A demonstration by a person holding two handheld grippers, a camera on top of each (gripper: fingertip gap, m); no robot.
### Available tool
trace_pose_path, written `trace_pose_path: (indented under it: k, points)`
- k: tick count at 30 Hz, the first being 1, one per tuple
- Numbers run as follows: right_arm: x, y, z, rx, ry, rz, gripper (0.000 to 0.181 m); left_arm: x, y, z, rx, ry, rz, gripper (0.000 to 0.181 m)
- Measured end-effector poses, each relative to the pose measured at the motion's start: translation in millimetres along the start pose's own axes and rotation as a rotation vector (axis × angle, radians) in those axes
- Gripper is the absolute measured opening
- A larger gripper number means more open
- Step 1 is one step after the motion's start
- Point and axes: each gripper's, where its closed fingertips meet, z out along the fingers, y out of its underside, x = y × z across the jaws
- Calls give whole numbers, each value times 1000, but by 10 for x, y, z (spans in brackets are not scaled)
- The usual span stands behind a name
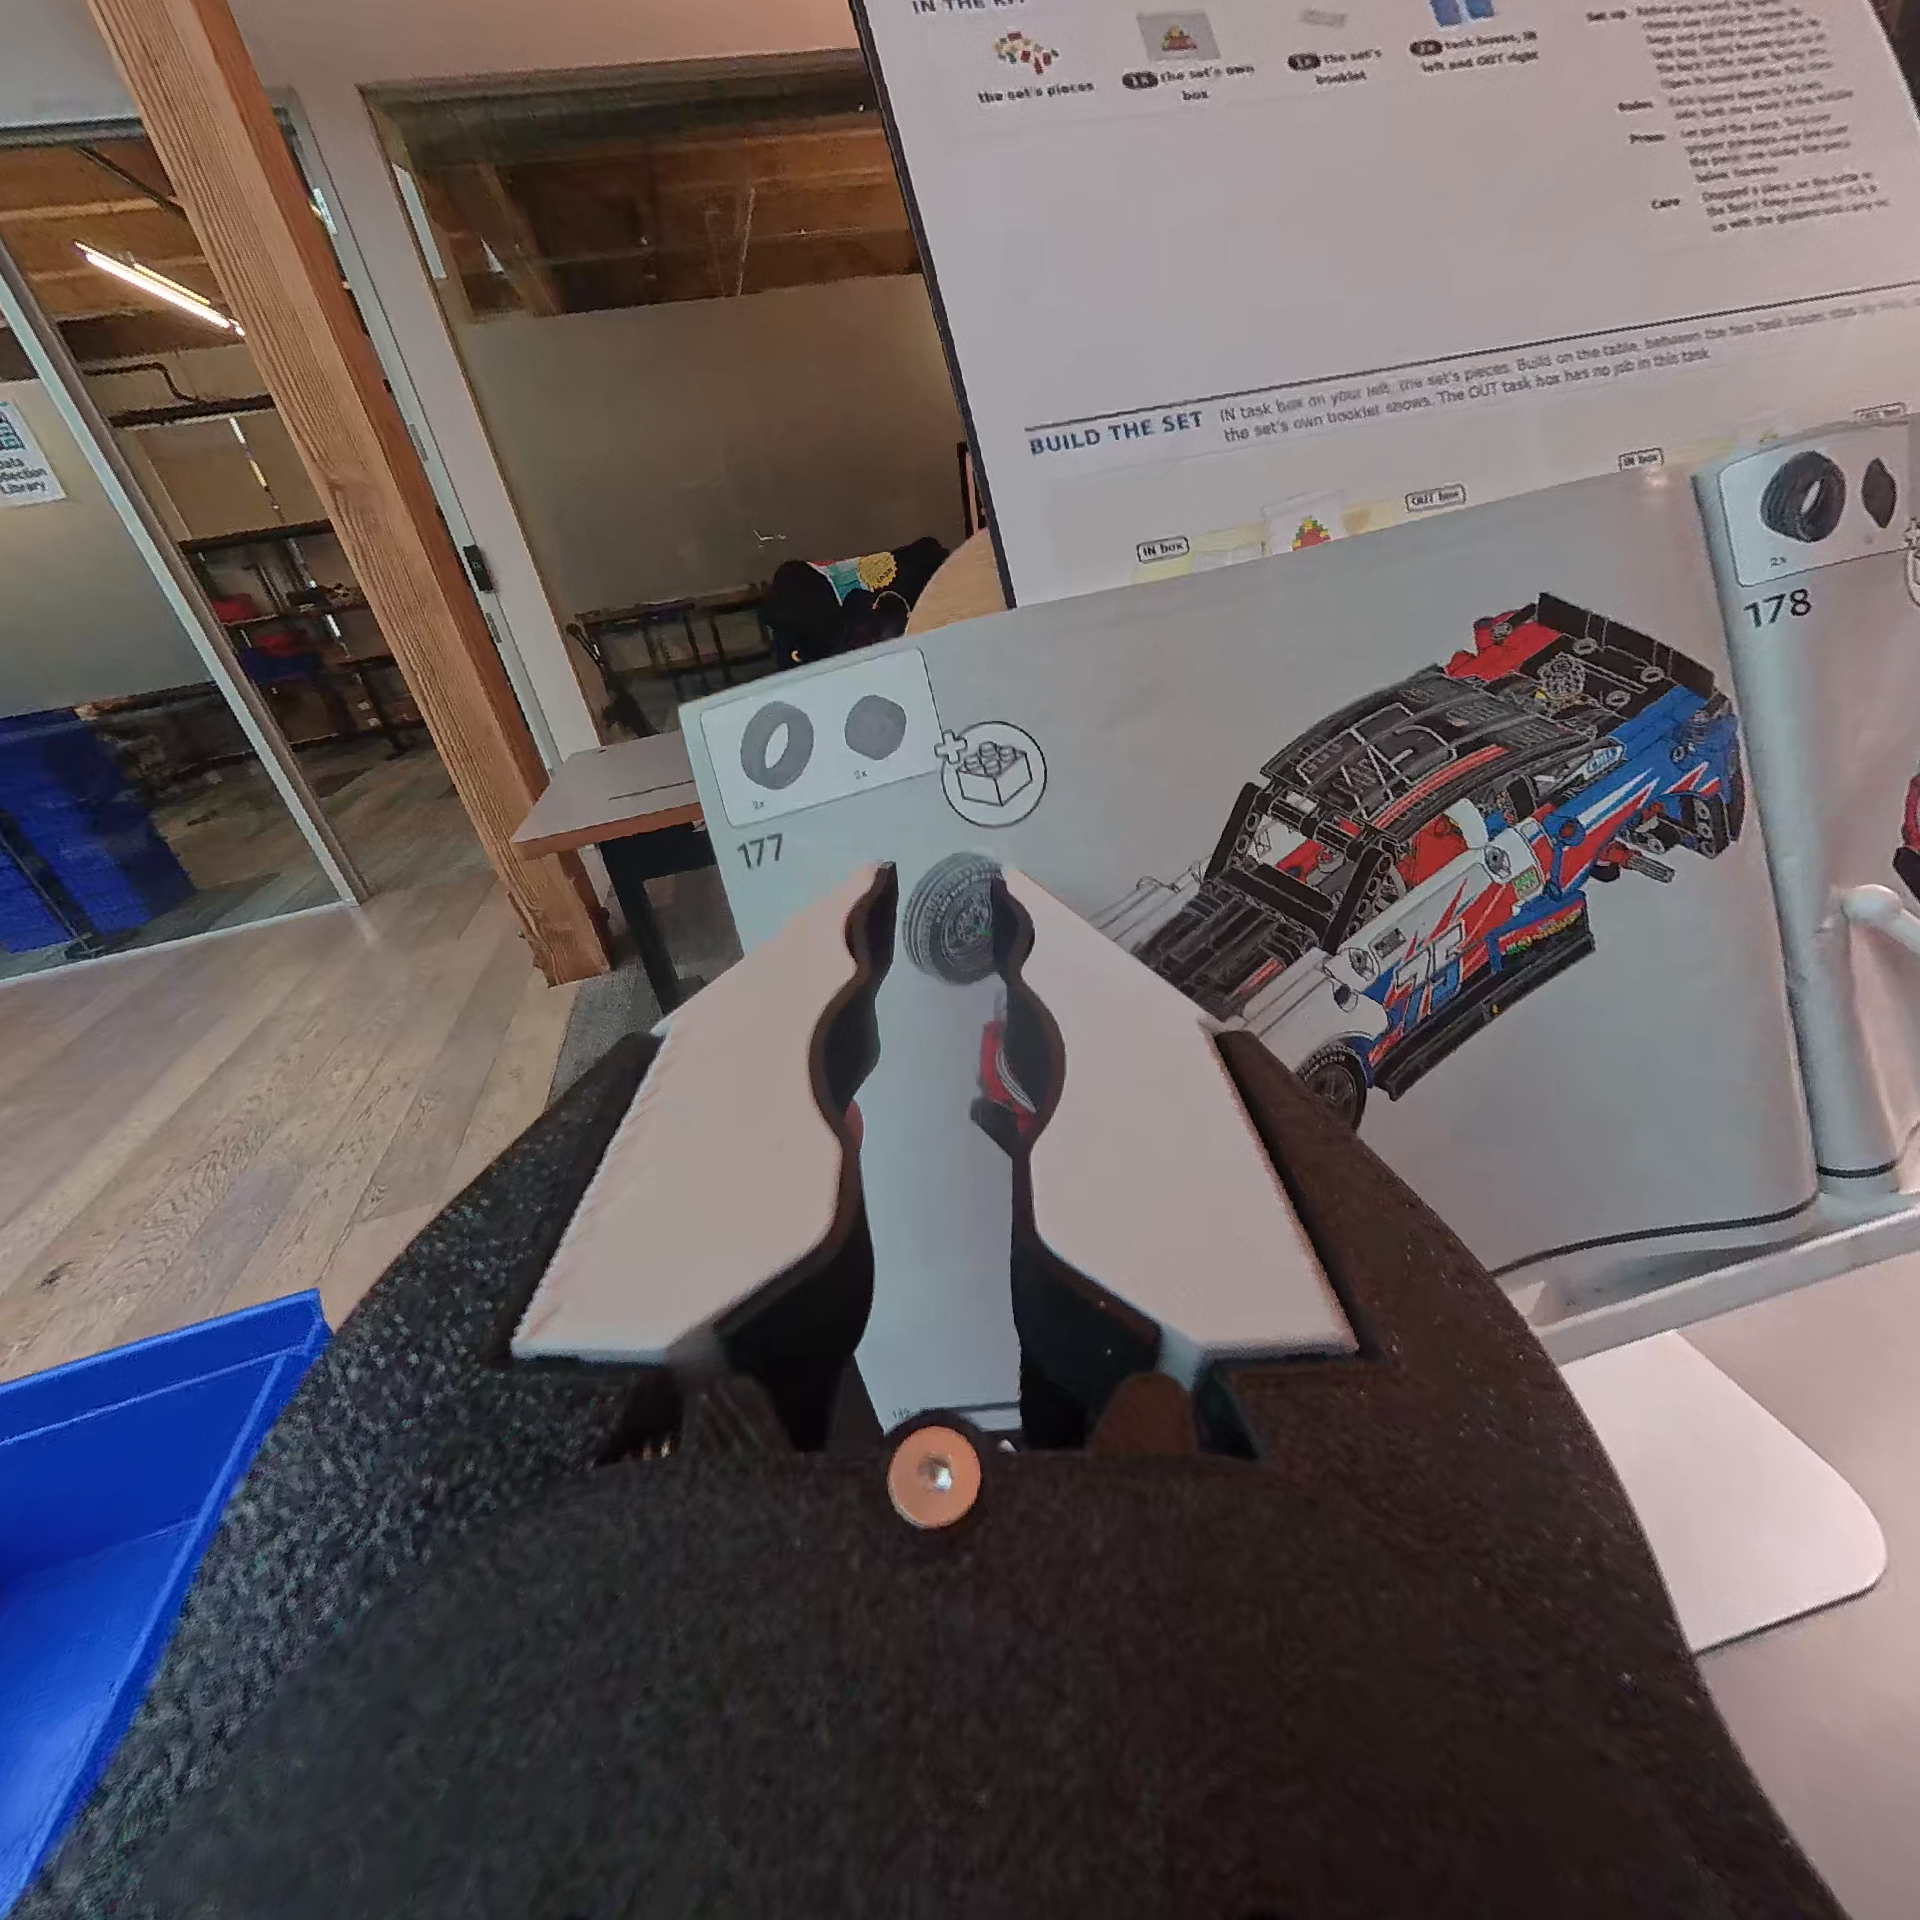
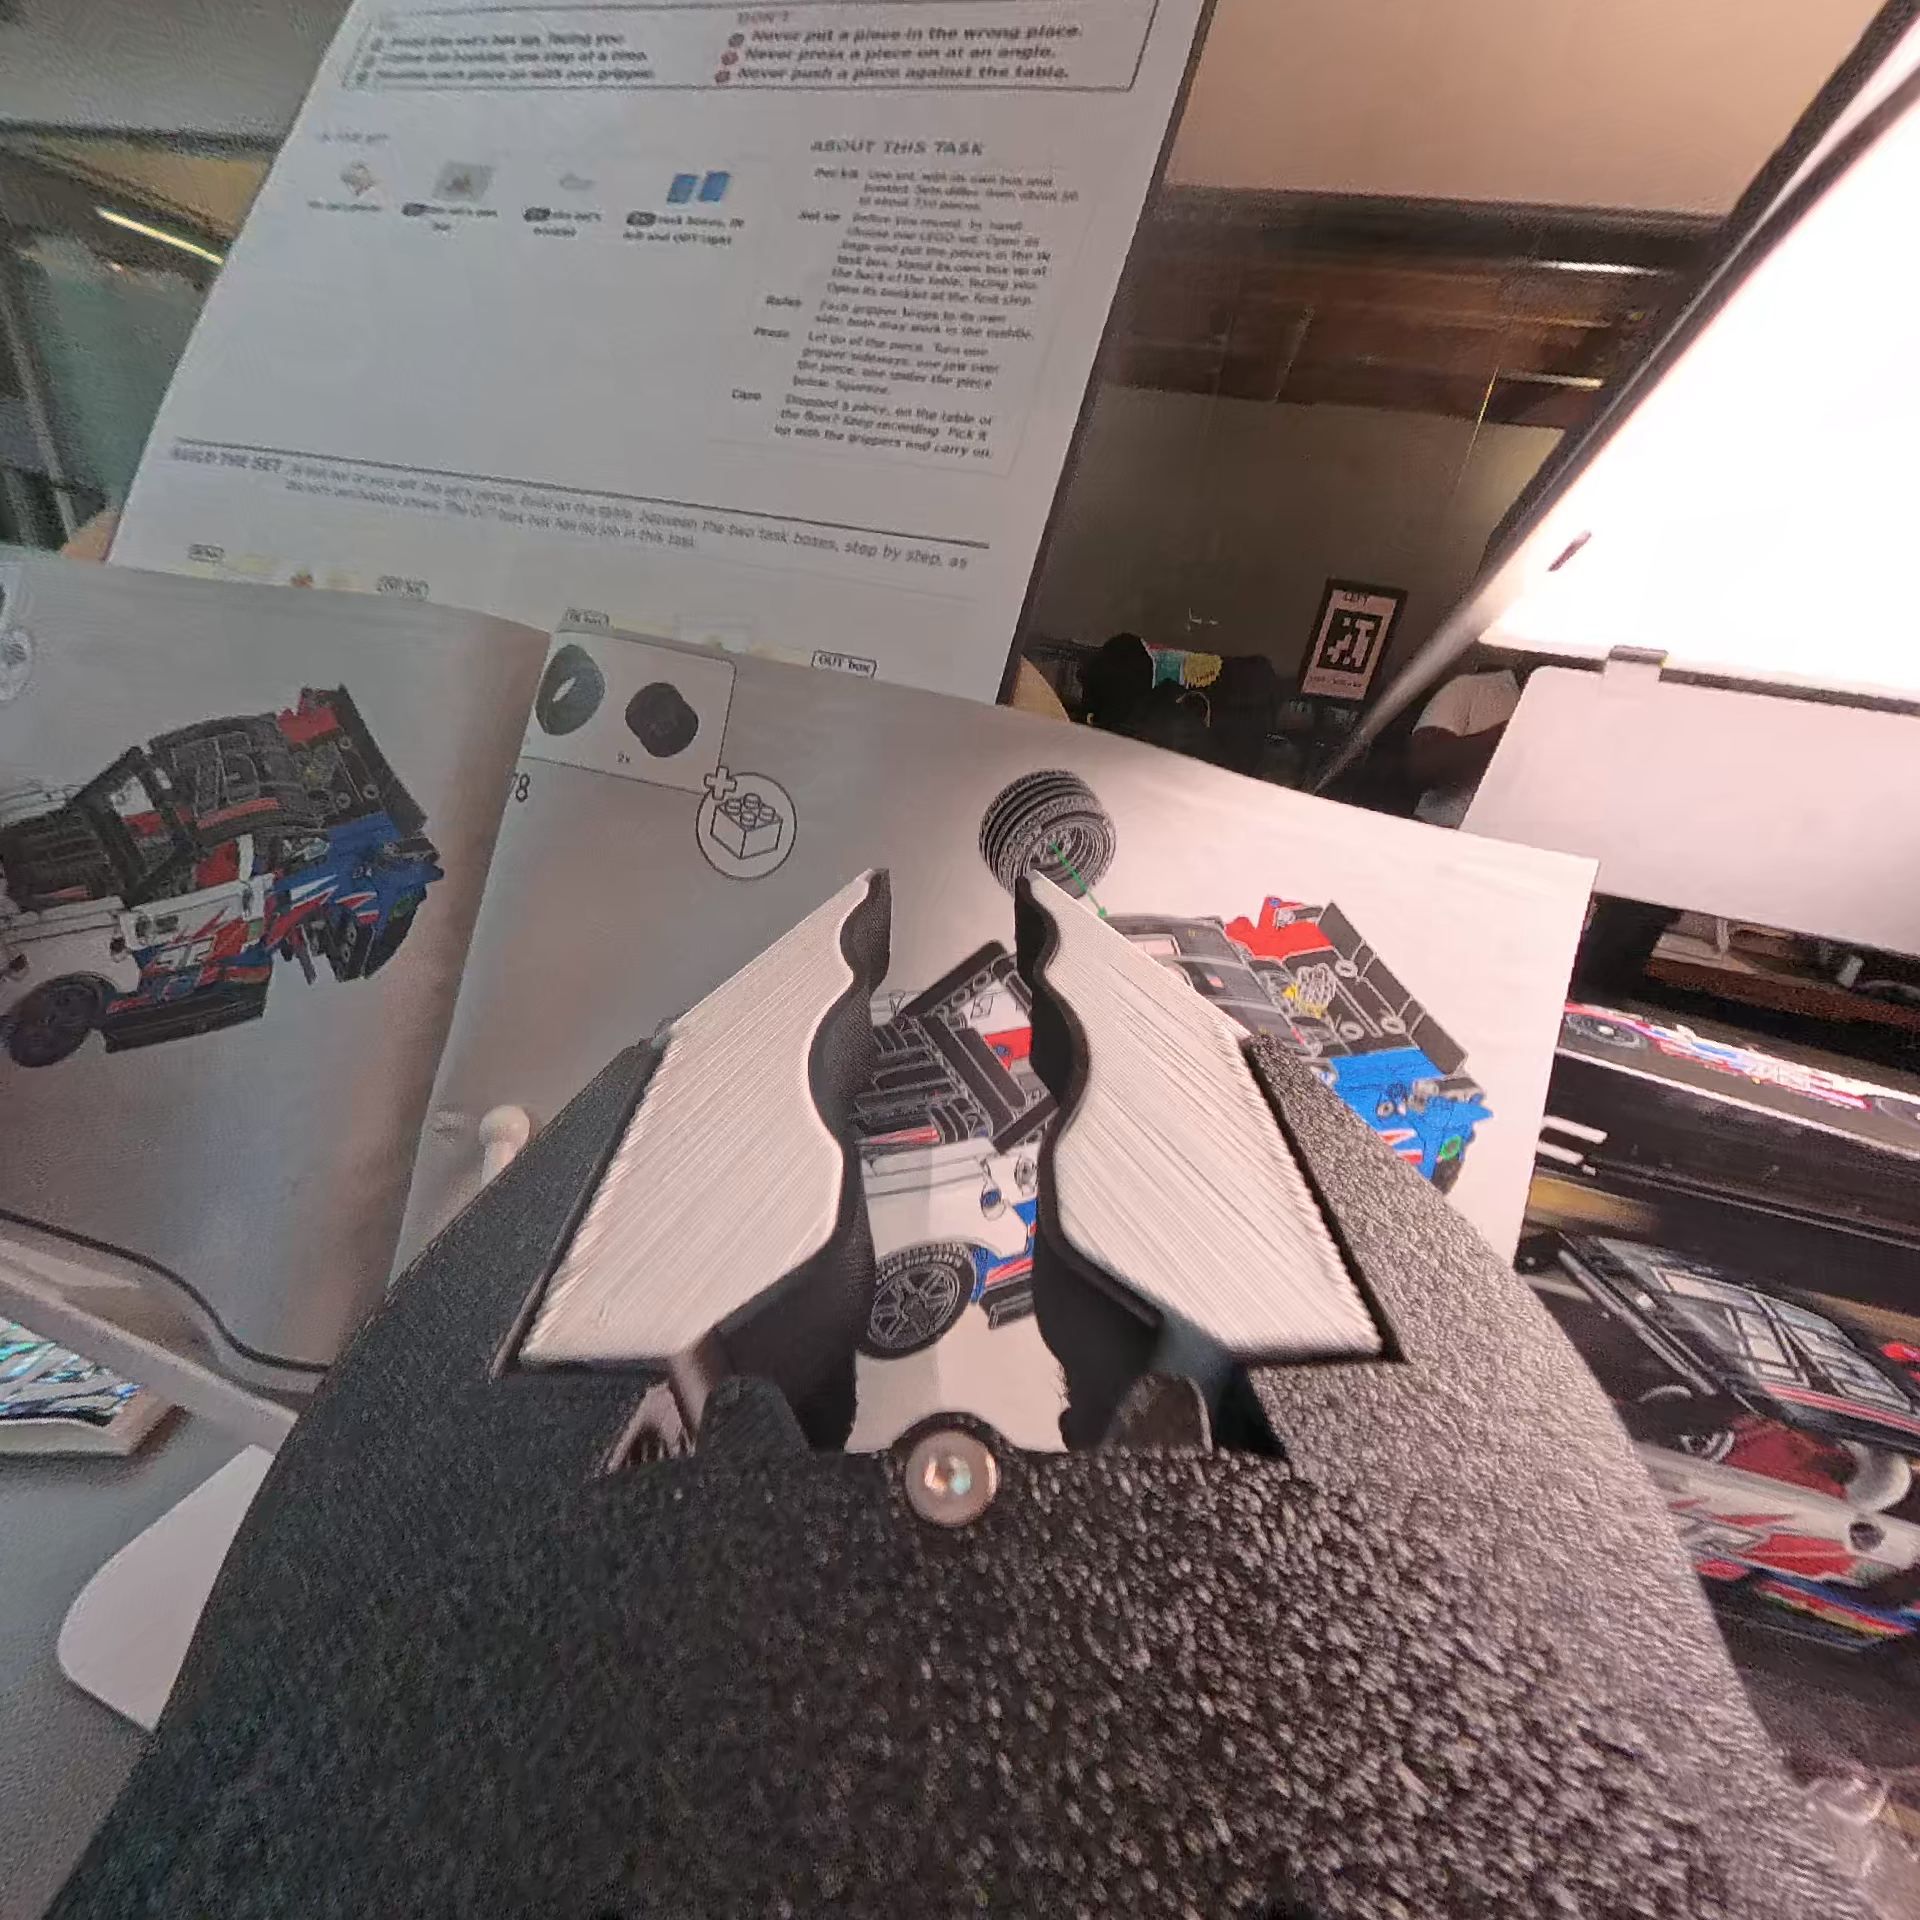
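Observation:
My left gripper (image 1: 945, 878) is open and empty, with a narrow gap between its grey fingers (image 1: 727, 1143). It is held up in front of the left page of an open building booklet (image 1: 1195, 727) that pictures a red, white and blue race car. My right gripper (image 2: 951, 883) is also open and empty. It points at the booklet's right page (image 2: 1299, 862), near a pictured tyre. The booklet leans on a white stand (image 1: 1860, 1039) with pegs. Neither gripper touches the booklet.
A blue bin (image 1: 104, 1507) sits at the lower left. A white printed sheet on a dark-edged panel (image 1: 1351, 260) stands behind the booklet. A black box with a car picture (image 2: 1766, 1403) lies to the right. The stand's flat base (image 1: 1714, 1486) rests on the grey table. There is about 35 centimetres between the tips of the two grippers.

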Motion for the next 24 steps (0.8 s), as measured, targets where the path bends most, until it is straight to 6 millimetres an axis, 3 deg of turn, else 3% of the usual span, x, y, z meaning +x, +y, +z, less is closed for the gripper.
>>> trace_pose_path:
  k: [8,10,12,16,24]
  points:
    - [-104,632,-372,-70,-12,30,30,304,554,-275,-45,46,-68,38]
    - [-147,750,-450,-78,-16,35,35,398,663,-324,-54,64,-105,54]
    - [-186,843,-511,-88,-17,45,52,477,736,-359,-60,64,-132,79]
    - [-215,934,-600,-97,-1,61,78,624,782,-397,-76,60,-139,107]
    - [-203,947,-713,-102,2,71,80,737,726,-423,-82,52,-146,108]
